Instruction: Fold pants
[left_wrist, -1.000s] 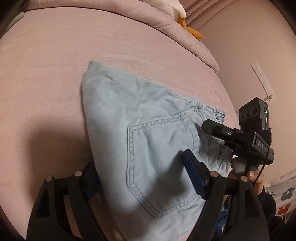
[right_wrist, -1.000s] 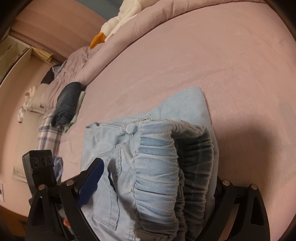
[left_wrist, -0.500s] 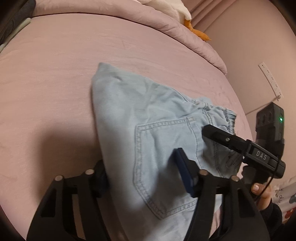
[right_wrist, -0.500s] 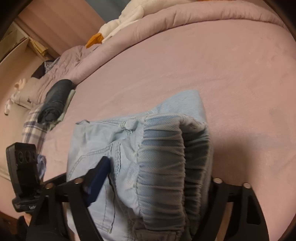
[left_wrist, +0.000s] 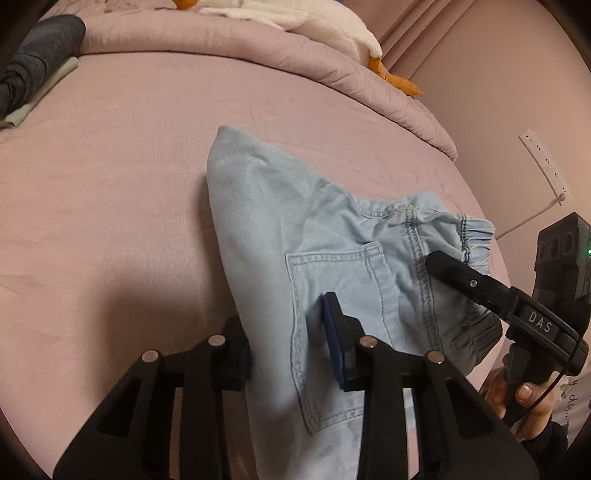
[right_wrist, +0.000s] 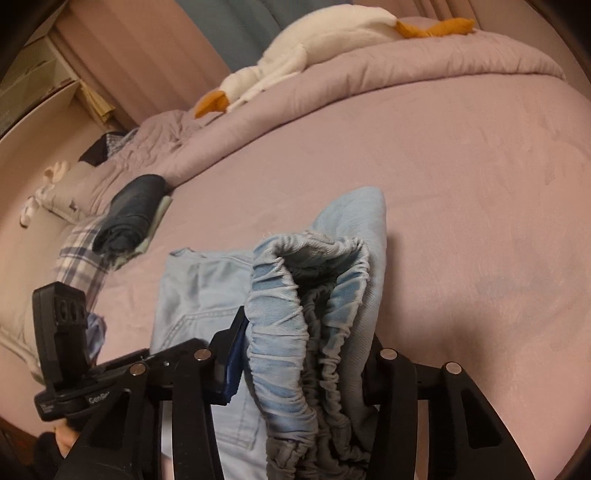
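Light-blue denim pants (left_wrist: 332, 258), folded, elastic waistband bunched, on the bed.

A wide bed sheet (left_wrist: 129, 177) in dusty pink fills the near ground, smooth and softly lit. At the far edge a mauve quilted duvet (right_wrist: 424, 62) lies bunched, with a white plush goose (right_wrist: 306, 44) sprawled on top. Far left, a dark rolled garment (right_wrist: 129, 218) sits on a plaid cloth (right_wrist: 77, 254). On the right, a pink wall (left_wrist: 491, 85) carries a white power strip (left_wrist: 543, 162). Curtains (right_wrist: 240, 33), possibly blue, hang behind.
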